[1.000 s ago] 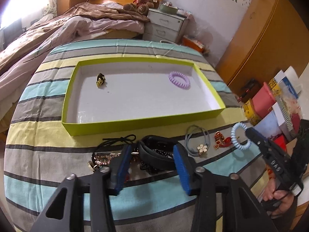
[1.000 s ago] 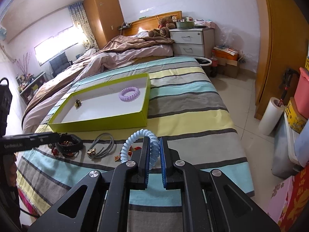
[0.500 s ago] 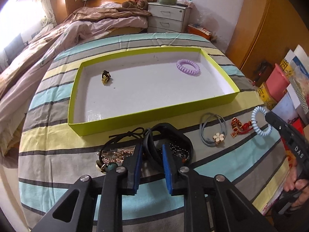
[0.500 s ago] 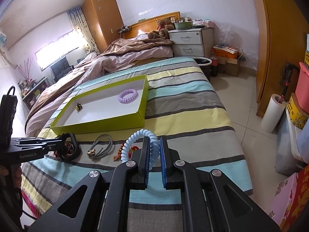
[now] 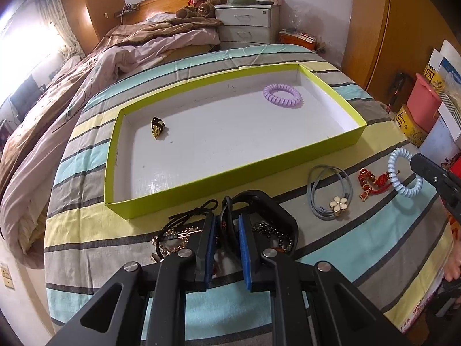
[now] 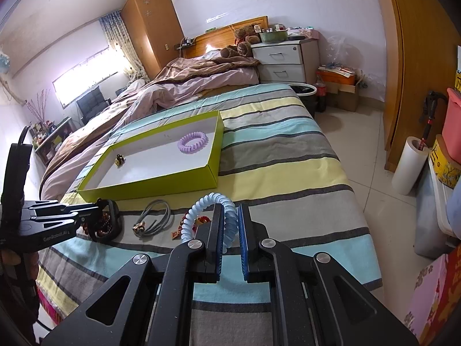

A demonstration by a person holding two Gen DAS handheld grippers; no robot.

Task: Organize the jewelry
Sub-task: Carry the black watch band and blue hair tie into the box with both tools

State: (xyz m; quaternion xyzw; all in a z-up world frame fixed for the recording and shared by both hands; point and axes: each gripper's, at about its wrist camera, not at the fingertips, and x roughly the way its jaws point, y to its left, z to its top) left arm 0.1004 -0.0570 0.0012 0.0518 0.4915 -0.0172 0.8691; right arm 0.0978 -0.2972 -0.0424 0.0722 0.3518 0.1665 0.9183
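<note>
On the striped bed (image 6: 288,155), the right tongs (image 6: 229,232) pinch the pale blue coil hair tie (image 6: 210,213), while the left tongs (image 5: 226,238), their body printed "GenRobot.AI", pinch a black bangle (image 5: 259,201) beside the green tray (image 5: 259,170).

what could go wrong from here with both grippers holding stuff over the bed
The left gripper is shut on the black bracelet, which sits in a pile of beaded pieces; lifting may drag tangled ones along. The right gripper pinches only one edge of the blue coil hair tie, so it could spring free before reaching the green tray. It might also snag the red charm beside it.
</note>
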